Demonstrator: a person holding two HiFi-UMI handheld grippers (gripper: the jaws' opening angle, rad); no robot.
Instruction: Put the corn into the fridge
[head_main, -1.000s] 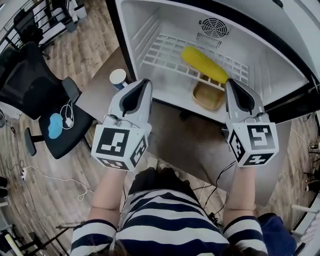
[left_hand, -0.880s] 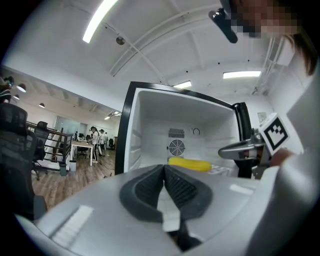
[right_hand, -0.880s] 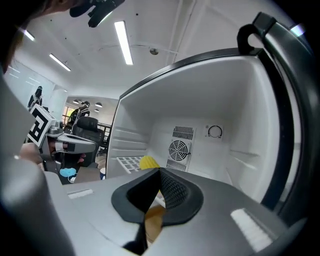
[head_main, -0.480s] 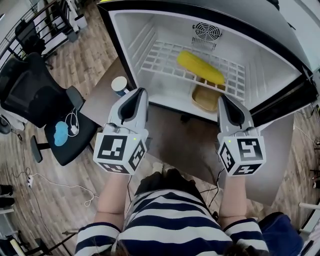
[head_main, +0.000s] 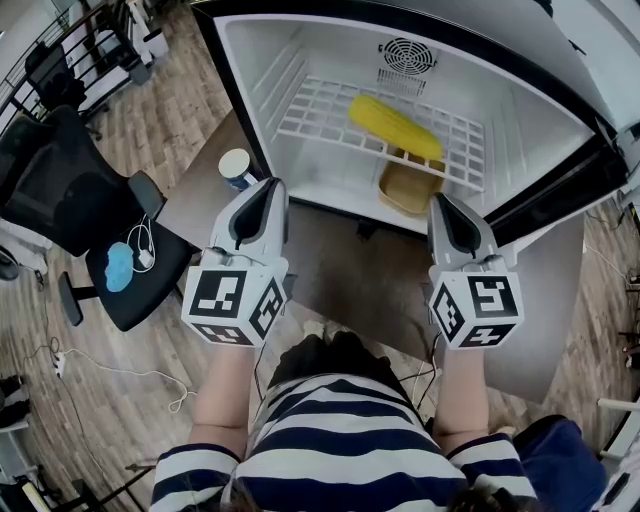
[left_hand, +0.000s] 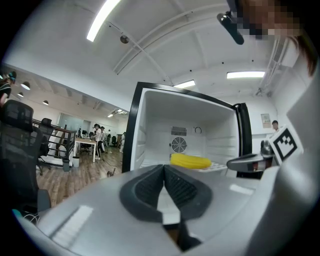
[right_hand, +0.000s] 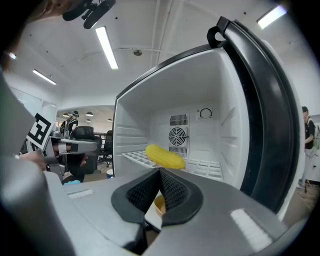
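Note:
A yellow corn cob (head_main: 395, 127) lies on the white wire shelf (head_main: 320, 115) inside the open fridge (head_main: 300, 60); it also shows as the corn (left_hand: 190, 161) and the corn (right_hand: 165, 156) in the two gripper views. My left gripper (head_main: 268, 186) and right gripper (head_main: 441, 200) hover side by side in front of the fridge opening, well short of the corn. Both are shut with nothing between the pads, as seen at the left gripper (left_hand: 164, 167) and the right gripper (right_hand: 160, 172).
A yellow bowl (head_main: 410, 188) sits on the fridge floor under the shelf. The fridge door (right_hand: 260, 100) stands open at the right. A white-lidded cup (head_main: 237, 165) rests on the brown table (head_main: 195, 195) at the left, beside a black office chair (head_main: 70, 190).
My right gripper has drawn back from the fridge toward the person and sunk a little. The left gripper has barely moved. The corn stays on the shelf.

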